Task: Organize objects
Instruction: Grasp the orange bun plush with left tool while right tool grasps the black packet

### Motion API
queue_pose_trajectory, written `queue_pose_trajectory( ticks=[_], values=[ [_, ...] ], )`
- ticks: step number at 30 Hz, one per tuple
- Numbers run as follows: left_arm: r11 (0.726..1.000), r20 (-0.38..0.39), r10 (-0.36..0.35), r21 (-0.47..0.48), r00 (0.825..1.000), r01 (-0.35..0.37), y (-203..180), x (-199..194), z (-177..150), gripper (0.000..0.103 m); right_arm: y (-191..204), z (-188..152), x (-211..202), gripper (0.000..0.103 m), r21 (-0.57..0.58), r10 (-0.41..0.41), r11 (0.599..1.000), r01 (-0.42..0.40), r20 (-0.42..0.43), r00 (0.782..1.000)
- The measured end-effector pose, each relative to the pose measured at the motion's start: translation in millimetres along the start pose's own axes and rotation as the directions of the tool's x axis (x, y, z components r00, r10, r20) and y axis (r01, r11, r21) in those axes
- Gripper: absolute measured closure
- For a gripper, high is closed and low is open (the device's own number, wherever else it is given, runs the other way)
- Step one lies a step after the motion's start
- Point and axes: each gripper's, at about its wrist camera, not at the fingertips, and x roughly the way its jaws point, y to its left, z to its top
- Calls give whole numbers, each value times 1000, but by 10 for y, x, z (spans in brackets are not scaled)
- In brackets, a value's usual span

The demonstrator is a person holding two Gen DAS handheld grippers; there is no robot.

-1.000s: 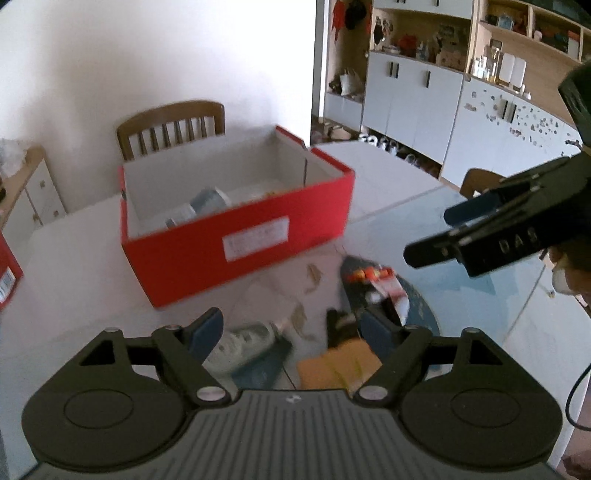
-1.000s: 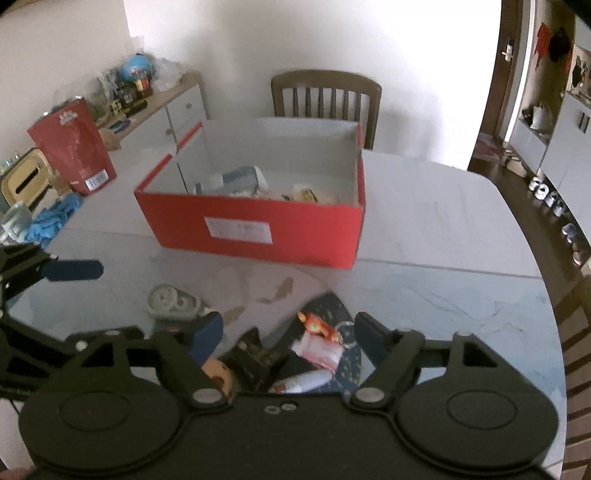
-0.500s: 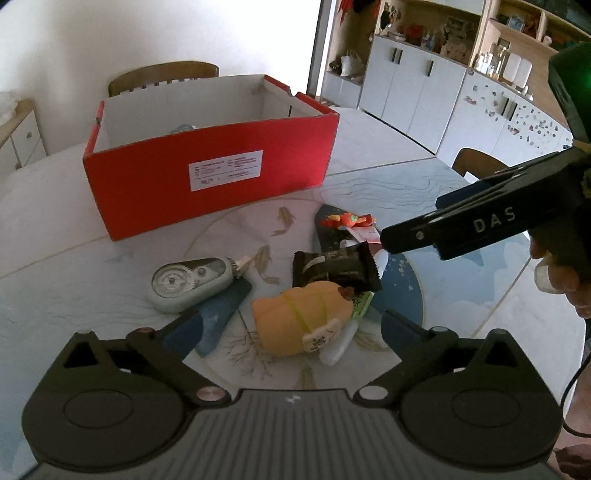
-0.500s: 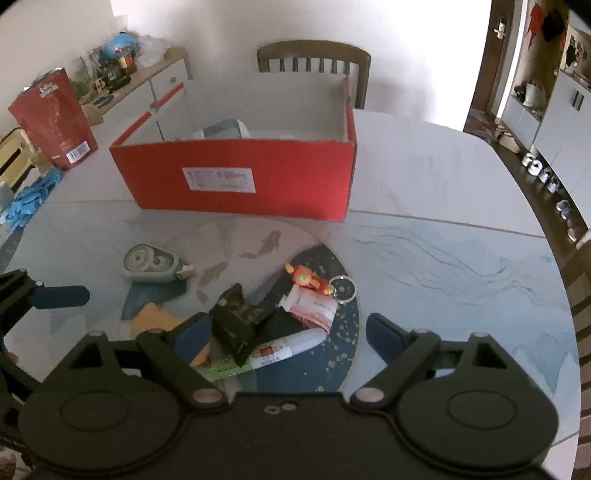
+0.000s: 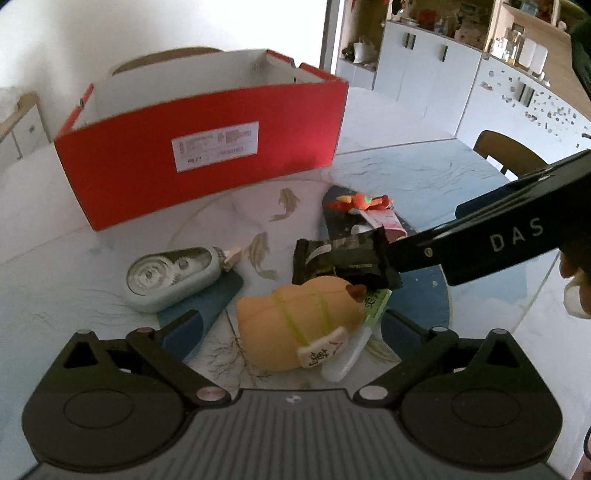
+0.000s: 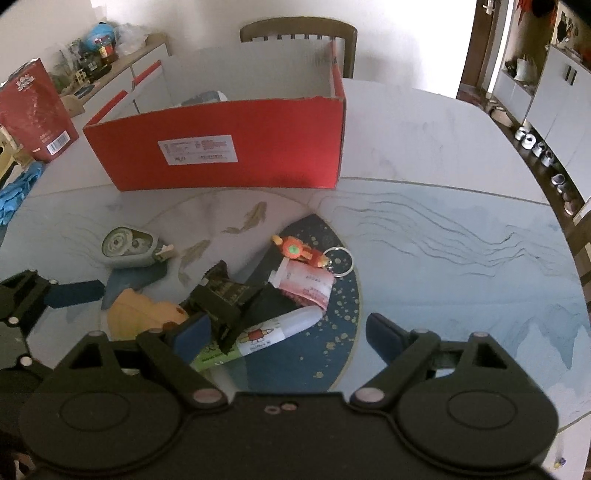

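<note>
An open red box (image 5: 207,155) stands at the back of the table, also in the right wrist view (image 6: 236,147). In front lies a pile: an orange plush toy (image 5: 295,317), a black snack packet (image 5: 343,258), a grey correction-tape dispenser (image 5: 170,277), a white tube (image 6: 280,328), a red packet (image 6: 306,284) and an orange keychain figure (image 6: 295,251). My left gripper (image 5: 291,325) is open, its fingers either side of the plush toy. My right gripper (image 6: 288,332) is open just above the tube and black packet (image 6: 221,291).
A red bag (image 6: 33,114) and blue gloves (image 6: 14,192) lie at the table's left edge. A wooden chair (image 6: 299,33) stands behind the box. White cabinets (image 5: 443,74) line the right wall. A second chair (image 5: 509,151) is at the right.
Both grippers have come down and closer to the pile. The left gripper's fingers now straddle the plush toy. The right gripper has moved in over the tube and black packet.
</note>
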Motion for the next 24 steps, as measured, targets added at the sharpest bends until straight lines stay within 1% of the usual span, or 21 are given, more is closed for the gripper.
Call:
queue_pose_trajectory(
  ticks=[7, 11, 13, 18, 20, 21, 22, 24],
  values=[
    [999, -6, 18, 34, 1000, -18, -12, 142, -36, 0, 120, 28, 135, 14, 4, 8, 1000, -8, -21, 1000],
    [1000, -6, -4, 5, 1000, 4, 39, 166, -27, 0, 211, 62, 210, 16, -1, 2, 1000, -2, -25, 1000],
    [1000, 2, -2, 2, 1000, 2, 47, 169, -22, 0, 228, 84, 246, 17, 14, 0, 1000, 0, -28, 1000],
    [1000, 21, -2, 15, 1000, 2, 52, 158, -33, 0, 258, 111, 305, 23, 41, -5, 999, 7, -37, 999],
    [1000, 24, -5, 12, 1000, 5, 65, 154, -34, 0, 277, 107, 330, 28, 46, -9, 999, 11, -45, 999],
    [1000, 26, -5, 11, 1000, 5, 71, 151, -36, 0, 284, 104, 337, 28, 50, -8, 999, 11, -45, 999],
    [1000, 27, -7, 9, 1000, 7, 77, 148, -38, 1, 297, 102, 339, 27, 48, -14, 999, 16, -43, 999],
    [1000, 27, -28, 4, 999, 28, 98, 139, -44, 7, 327, 102, 340, 31, 37, -20, 999, 22, -38, 999]
  ],
)
